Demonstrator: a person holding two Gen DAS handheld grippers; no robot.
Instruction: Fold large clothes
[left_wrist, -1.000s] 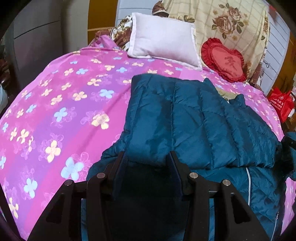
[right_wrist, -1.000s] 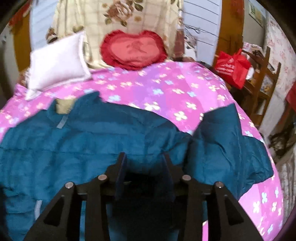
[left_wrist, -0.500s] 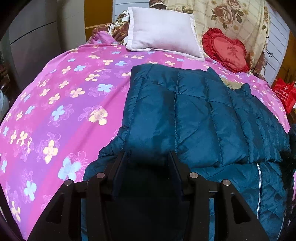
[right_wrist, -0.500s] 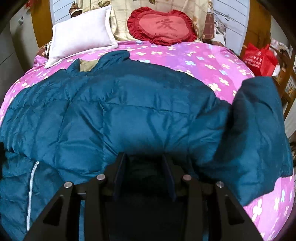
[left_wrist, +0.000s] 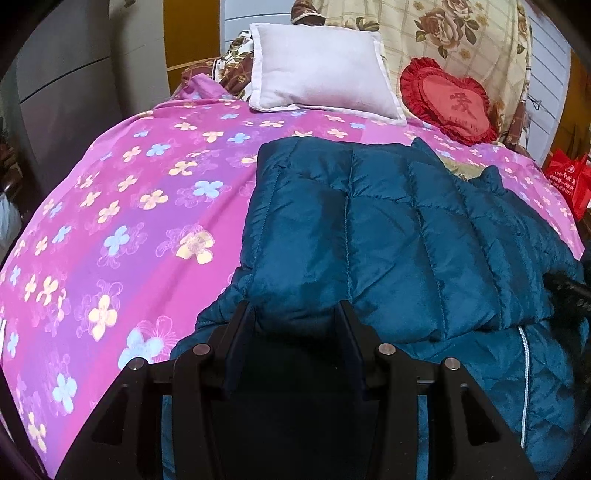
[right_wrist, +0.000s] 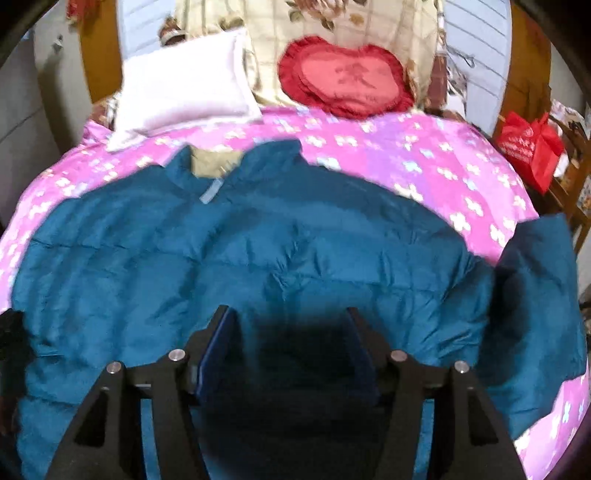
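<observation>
A teal quilted jacket (left_wrist: 369, 229) lies on the pink flowered bedspread (left_wrist: 129, 221), its lower part folded up over the body. A white zipper (left_wrist: 524, 369) shows on the layer beneath. My left gripper (left_wrist: 295, 310) is shut on the near edge of the fold, and fabric bulges between its fingers. In the right wrist view the jacket (right_wrist: 258, 251) lies spread with its collar (right_wrist: 210, 162) at the far side and one sleeve (right_wrist: 532, 295) bunched at the right. My right gripper (right_wrist: 288, 314) hangs low over the cloth. Its jaws are opening, with jacket fabric lying loose between them.
A white pillow (left_wrist: 321, 70) and a red heart cushion (left_wrist: 450, 99) lean at the head of the bed against a rose-patterned quilt (left_wrist: 461, 33). A red bag (right_wrist: 528, 147) and a wooden chair (right_wrist: 576, 177) stand off the bed's right side. Grey cabinets (left_wrist: 66, 92) stand on the left.
My right gripper has sunk toward the bed with the jacket's edge, and its jaws have spread wider. The left gripper has kept its hold and hardly moved.
</observation>
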